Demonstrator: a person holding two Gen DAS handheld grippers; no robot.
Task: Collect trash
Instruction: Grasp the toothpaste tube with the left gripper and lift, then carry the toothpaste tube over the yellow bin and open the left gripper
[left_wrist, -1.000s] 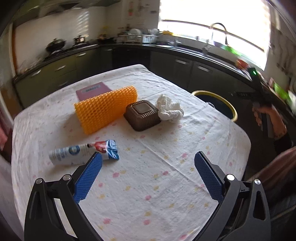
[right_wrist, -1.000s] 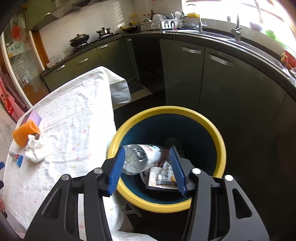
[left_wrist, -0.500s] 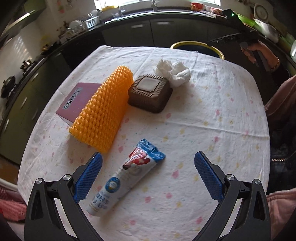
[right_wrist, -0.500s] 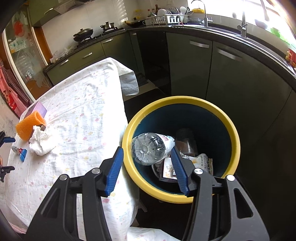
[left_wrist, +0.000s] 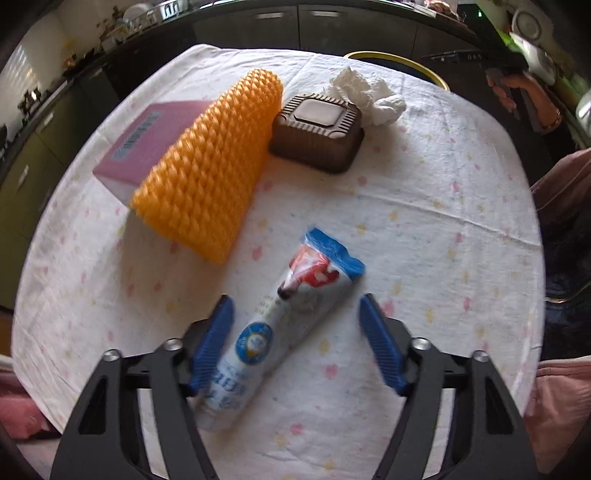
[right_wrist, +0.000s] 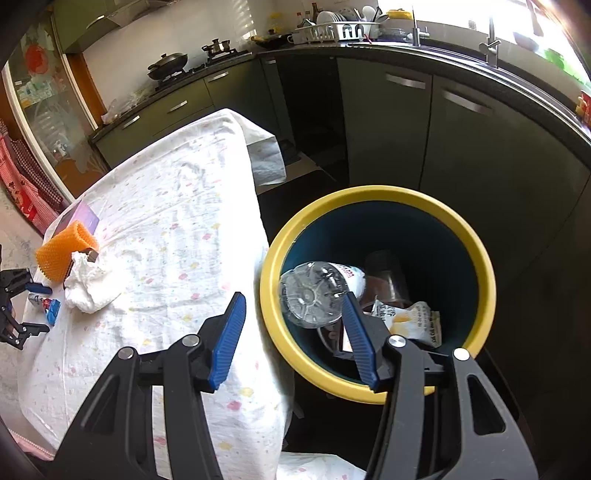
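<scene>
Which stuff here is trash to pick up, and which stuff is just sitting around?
For the job:
toothpaste tube, between the open jaws of the left gripper
crumpled tissue
bin
bottle and snack wrapper, lying in the bin

Probably just lying about:
orange spiky roll
pink box
brown tub

The table (left_wrist: 424, 206) wears white cloth speckled with pink and yellow. At twelve o'clock of the white, blue and red tube (left_wrist: 284, 317) sit an orange knobbly roll (left_wrist: 210, 162), brown ribbed box (left_wrist: 317, 131), and pink book (left_wrist: 144, 144). The bin (right_wrist: 480, 266) is yellow-rimmed, teal inside.
</scene>
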